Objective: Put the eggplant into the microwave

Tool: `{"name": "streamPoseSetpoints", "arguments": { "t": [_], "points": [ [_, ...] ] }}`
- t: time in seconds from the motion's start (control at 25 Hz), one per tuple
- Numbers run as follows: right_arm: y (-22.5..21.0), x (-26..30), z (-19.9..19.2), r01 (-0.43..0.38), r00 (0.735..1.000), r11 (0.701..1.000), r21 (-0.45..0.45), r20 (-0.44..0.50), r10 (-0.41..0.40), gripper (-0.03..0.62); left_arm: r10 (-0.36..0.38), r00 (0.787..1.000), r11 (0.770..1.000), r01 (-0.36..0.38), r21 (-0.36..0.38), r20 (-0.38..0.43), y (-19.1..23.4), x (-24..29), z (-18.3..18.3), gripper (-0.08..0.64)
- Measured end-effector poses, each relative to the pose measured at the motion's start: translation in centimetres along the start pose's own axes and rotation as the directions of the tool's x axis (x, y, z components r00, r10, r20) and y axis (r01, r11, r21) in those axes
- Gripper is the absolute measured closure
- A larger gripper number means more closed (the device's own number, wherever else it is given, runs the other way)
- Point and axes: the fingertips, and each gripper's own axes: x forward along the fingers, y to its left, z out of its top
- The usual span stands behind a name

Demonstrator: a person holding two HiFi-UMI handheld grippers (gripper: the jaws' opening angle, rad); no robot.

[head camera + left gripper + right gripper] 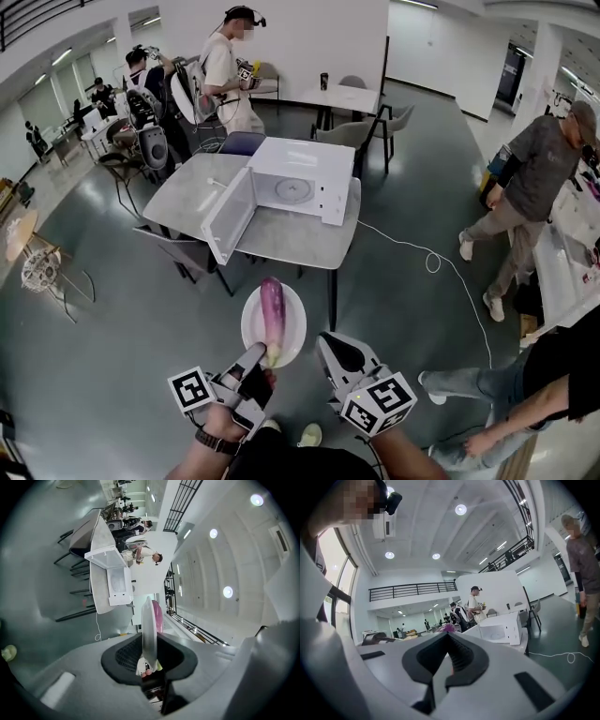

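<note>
A purple eggplant (pixel 272 314) lies on a white plate (pixel 253 328), its green stem end toward me. My left gripper (pixel 260 354) is shut on the plate's near rim and holds it level above the floor. In the left gripper view the plate (pixel 149 632) shows edge-on between the jaws, with the eggplant (pixel 158 616) beside it. My right gripper (pixel 328 343) hangs just right of the plate, shut and empty. The white microwave (pixel 298 178) stands on a grey table (pixel 281 239) ahead, its door (pixel 229 216) swung open to the left and the turntable visible. The right gripper view also shows the microwave (pixel 502 628).
A dark chair (pixel 183 253) stands at the table's near left. A white cable (pixel 424 255) runs over the floor to the right. A person (pixel 530 187) walks at right, another sits at bottom right (pixel 553 375), and others stand behind the table (pixel 230 70).
</note>
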Motion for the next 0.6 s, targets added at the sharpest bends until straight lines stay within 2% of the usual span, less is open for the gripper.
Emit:
{"name": "streamPoseSetpoints", "arguments": {
  "t": [0.28, 0.6],
  "points": [
    [-1.7, 1.1, 0.4, -0.004, 1.0, 1.0, 0.003, 0.001, 0.004, 0.591, 0.003, 1.0, 1.0, -0.003, -0.005, -0.002, 0.6, 2.0, 0.7, 0.479],
    [-3.9, 4.7, 0.9, 0.017, 1.0, 1.0, -0.005, -0.004, -0.017, 0.591, -0.006, 1.0, 1.0, 0.006, -0.019, -0.022, 1.9, 5.4, 3.7, 0.479]
  ]
}}
